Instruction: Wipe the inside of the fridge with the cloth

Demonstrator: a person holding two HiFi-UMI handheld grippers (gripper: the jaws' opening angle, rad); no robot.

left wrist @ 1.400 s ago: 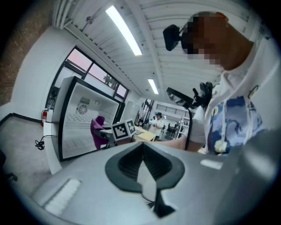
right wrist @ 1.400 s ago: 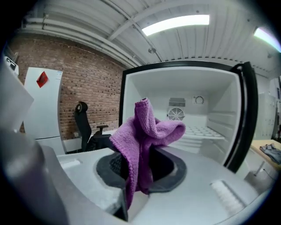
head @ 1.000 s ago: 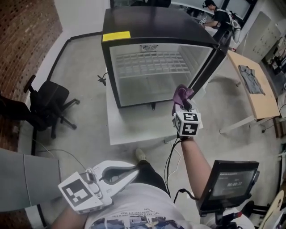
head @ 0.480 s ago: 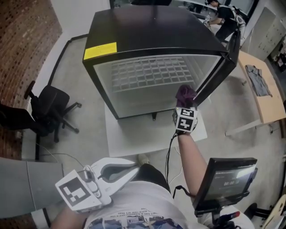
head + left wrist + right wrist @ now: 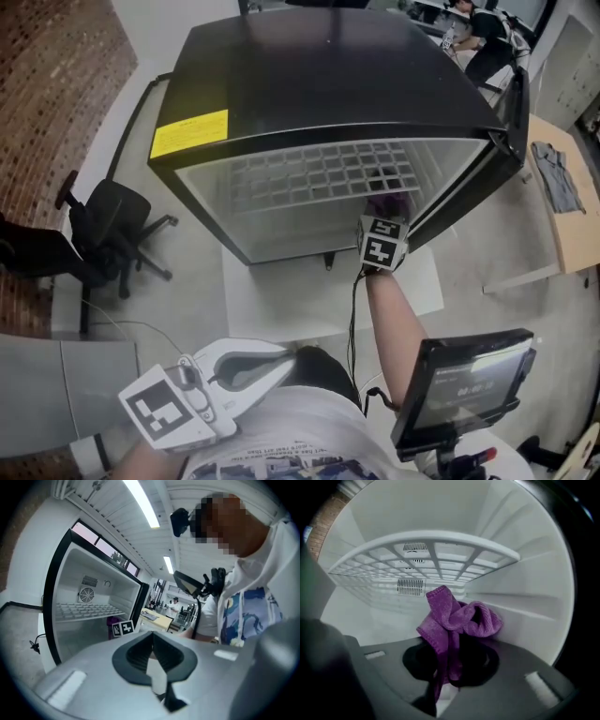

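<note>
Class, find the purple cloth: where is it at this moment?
The purple cloth is clamped in the right gripper, just inside the open fridge. It sits below the wire shelf, close to the right inner wall.

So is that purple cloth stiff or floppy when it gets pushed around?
Probably floppy: the cloth bunches in soft folds above the right gripper, which is shut on it. It looks light, and would likely squash flat against the fridge wall.
</note>
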